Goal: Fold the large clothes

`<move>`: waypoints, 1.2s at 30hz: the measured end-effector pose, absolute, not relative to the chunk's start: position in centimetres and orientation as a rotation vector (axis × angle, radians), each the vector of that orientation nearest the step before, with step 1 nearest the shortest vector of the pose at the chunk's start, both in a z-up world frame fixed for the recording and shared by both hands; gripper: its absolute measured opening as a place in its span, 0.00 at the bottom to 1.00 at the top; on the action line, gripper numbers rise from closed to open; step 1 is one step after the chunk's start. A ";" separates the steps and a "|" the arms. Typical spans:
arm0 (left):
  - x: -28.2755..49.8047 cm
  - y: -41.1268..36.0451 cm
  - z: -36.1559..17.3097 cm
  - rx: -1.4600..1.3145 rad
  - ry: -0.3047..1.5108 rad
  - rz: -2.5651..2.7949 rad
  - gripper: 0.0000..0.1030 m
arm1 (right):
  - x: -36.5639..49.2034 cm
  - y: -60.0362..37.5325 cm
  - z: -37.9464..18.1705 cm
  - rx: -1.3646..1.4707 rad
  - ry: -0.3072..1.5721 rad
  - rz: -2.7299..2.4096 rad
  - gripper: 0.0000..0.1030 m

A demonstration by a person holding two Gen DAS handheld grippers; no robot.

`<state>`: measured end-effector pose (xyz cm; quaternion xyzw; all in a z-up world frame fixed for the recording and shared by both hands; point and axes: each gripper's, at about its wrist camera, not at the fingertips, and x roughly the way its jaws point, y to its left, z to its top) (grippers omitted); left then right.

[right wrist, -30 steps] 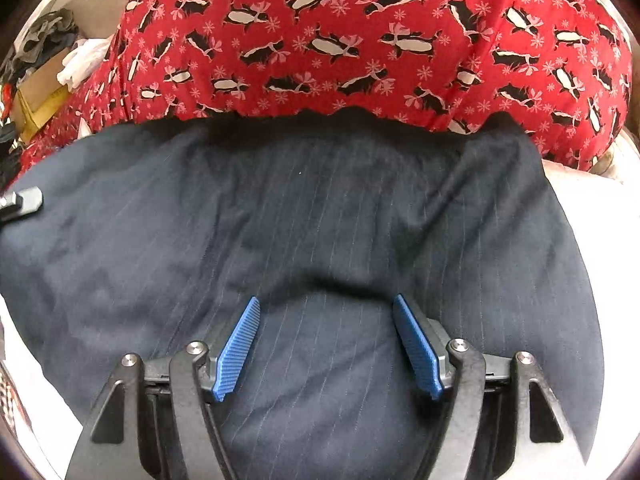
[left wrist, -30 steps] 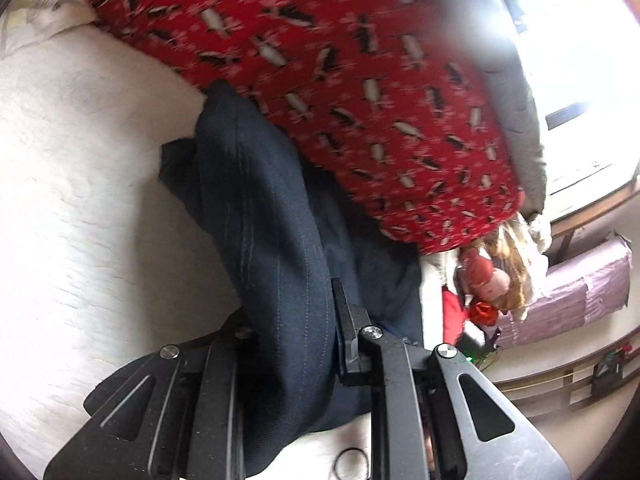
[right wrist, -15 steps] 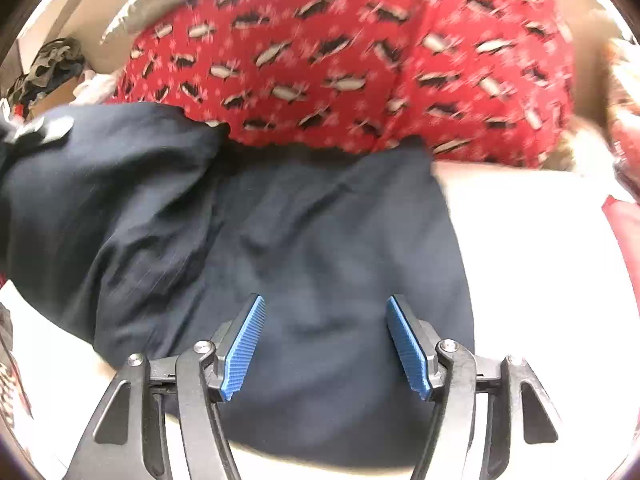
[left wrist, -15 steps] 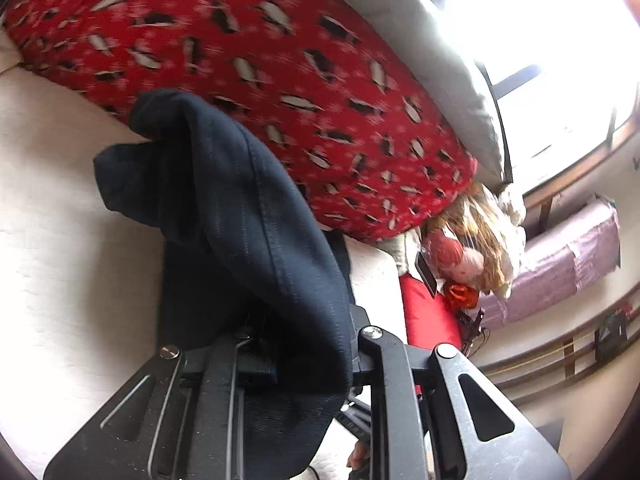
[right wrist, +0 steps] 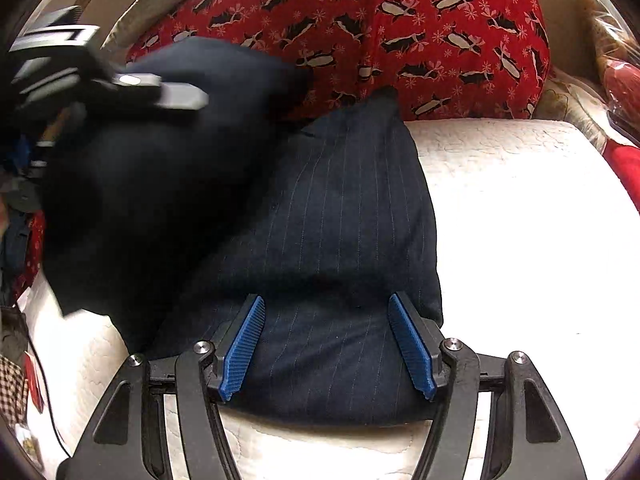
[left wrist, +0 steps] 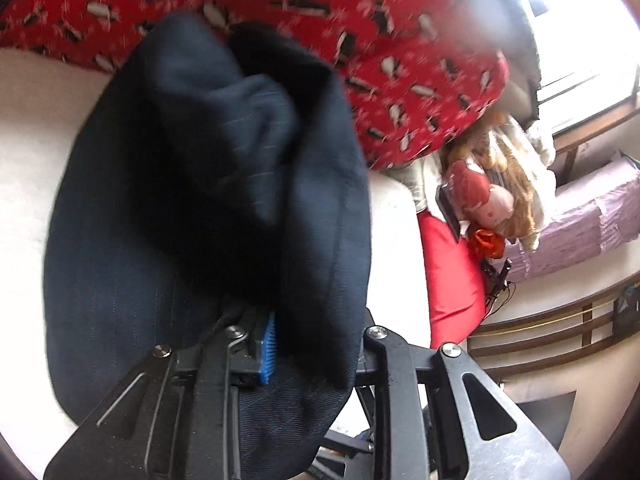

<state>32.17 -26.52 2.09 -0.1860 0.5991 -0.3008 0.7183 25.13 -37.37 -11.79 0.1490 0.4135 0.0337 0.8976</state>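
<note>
Currently the dark navy pinstriped garment (right wrist: 340,240) lies on the white quilted bed (right wrist: 520,220), its far edge against the red penguin-print cushion (right wrist: 400,20). Right gripper (right wrist: 328,344): jaws spread wide, blue ribbed pads (right wrist: 244,346) apart, poised over the near part of the garment with nothing pinched between them; whether the pads touch the cloth cannot be told. Left gripper (left wrist: 304,344): closed on a fold of the same garment (left wrist: 320,240); one blue pad (left wrist: 268,344) shows beside the cloth, the other is hidden under it. The held fold is lifted off the bed and bunches up in front of the left wrist camera, blurred, with the rest of the garment spread flat beneath it. From the right wrist view the left gripper (right wrist: 120,84) appears at upper left, blurred, with the raised dark cloth hanging below it over the left part of the flat layer. Right part of the flat layer is uncovered, pinstripes clear. At the bed's far end, in the left wrist view: a doll with blond hair (left wrist: 496,196), a red fabric item (left wrist: 452,276) and a purple wrapped bundle (left wrist: 592,216) beside a wooden railing (left wrist: 560,328).
</note>
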 end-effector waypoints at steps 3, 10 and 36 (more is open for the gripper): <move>31.6 -26.8 2.1 -0.399 1.356 -0.674 0.32 | 25.3 -37.4 -11.8 0.307 0.853 0.074 0.65; 30.1 -20.6 5.4 -0.606 1.307 -0.775 0.33 | 24.9 -37.9 -11.6 0.327 0.879 0.096 0.65; 29.4 -14.4 -1.2 -0.675 1.395 -0.649 0.44 | 25.0 -45.2 -8.3 0.742 0.828 0.172 0.10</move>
